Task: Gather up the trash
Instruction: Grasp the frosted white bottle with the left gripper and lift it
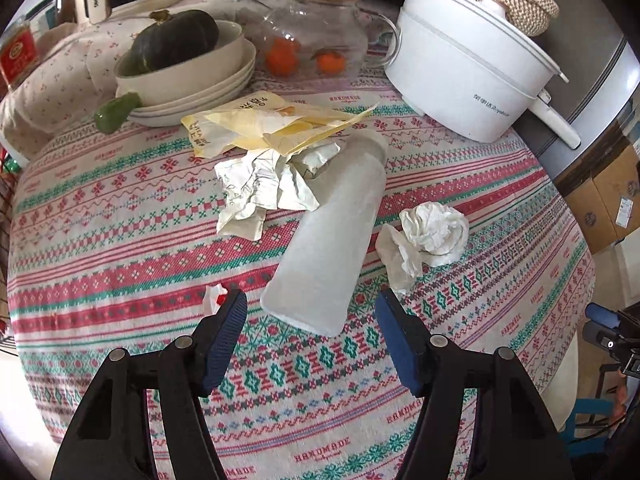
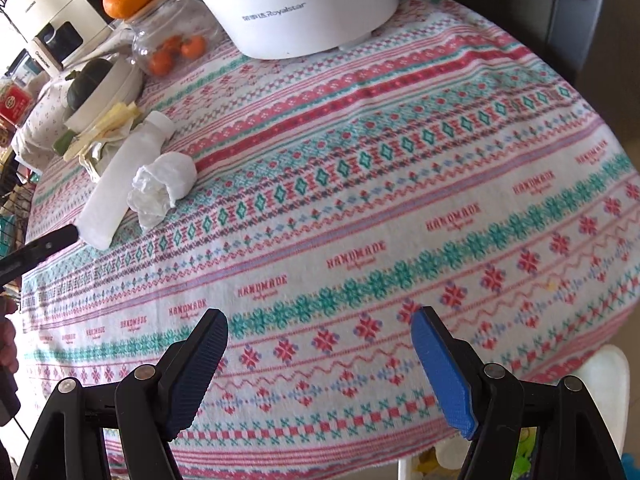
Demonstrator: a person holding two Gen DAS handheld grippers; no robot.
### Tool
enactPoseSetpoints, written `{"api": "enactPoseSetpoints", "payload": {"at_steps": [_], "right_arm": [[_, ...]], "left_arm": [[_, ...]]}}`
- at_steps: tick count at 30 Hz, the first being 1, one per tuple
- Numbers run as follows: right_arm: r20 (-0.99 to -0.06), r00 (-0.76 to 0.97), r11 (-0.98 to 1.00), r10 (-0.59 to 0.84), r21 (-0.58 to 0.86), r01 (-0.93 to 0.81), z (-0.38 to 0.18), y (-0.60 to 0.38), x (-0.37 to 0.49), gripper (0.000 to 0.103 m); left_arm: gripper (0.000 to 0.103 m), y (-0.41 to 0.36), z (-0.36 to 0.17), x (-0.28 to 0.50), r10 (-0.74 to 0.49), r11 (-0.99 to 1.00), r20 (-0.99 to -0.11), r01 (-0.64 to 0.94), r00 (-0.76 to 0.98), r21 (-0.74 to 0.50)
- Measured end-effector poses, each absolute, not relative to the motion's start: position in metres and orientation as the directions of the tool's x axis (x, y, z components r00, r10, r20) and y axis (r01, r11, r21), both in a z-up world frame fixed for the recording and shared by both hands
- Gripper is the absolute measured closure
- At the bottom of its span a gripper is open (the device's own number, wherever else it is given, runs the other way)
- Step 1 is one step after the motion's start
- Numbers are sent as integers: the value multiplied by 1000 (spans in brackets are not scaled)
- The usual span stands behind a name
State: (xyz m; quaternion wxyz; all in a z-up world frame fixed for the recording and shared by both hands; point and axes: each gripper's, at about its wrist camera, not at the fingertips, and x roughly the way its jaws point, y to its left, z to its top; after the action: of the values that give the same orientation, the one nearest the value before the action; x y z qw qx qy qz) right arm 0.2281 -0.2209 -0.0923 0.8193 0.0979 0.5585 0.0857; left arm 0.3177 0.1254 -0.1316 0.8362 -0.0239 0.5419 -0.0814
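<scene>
Frosted white plastic formed the bottle (image 1: 328, 232), which lay on its side on the cloth-covered bench (image 1: 120, 240) directly ahead of the left tongs (image 1: 312, 304). Its flat base sat nearest, just beyond and between the two blue pads, and its long axis ran away from the tongs and slightly rightward, cap end farthest. The left tongs stood wide apart and held nothing; their spread appeared matched to the bottle's width, which suggests they were lined up to close across the base end.

Crumpled white paper (image 1: 264, 188) lay against the bottle's left flank, partly under a yellow wrapper (image 1: 264, 124) farther off. A wadded tissue (image 1: 428, 240) lay just right of the bottle, close but seemingly not touching. A small red-and-white scrap (image 1: 214, 298) sat at the tip of the left pad; whether it touched the pad could not be told.

The right tongs (image 2: 320, 340) were likewise wide open and empty, hovering over bare cloth, with the bottle (image 2: 124, 184) and tissue (image 2: 164, 184) well off to their far left. That stand-off reads as waiting clear of the working side.

The stacked bowls (image 1: 192, 80), glass jar (image 1: 316, 36) and white cooker (image 1: 472, 76) stood beyond the litter and are judged not part of the collection.
</scene>
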Motion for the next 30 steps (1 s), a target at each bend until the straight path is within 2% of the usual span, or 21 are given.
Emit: {"api": "enactPoseSetpoints", "payload": {"at_steps": [8,13,18,23,30], "right_arm": [[-913,346,976,217,203,-77,-101,-214,235,23],[-912,358,979,202,179,-98,-102,-215,233,23],[-915,356,981,190,167,-94,-104,-214,230,23],[-905,340,966,257,251,-63,-109,-203,235,23],[-897,361,965,257,219,-142,-113,-153,249,23]], "left_arm": [[36,114,-153,353,-145,988,-933,98,330,-119],[42,127,-162,346,-250,963,-915,-16,317,-269],[47,133,-152,306,-309,938,-889,-47,338,-344],[48,137,-125,247,-328,931,-869,-32,370,-365],[49,166,-84,168,-356,910,-814,-29,459,-414]]}}
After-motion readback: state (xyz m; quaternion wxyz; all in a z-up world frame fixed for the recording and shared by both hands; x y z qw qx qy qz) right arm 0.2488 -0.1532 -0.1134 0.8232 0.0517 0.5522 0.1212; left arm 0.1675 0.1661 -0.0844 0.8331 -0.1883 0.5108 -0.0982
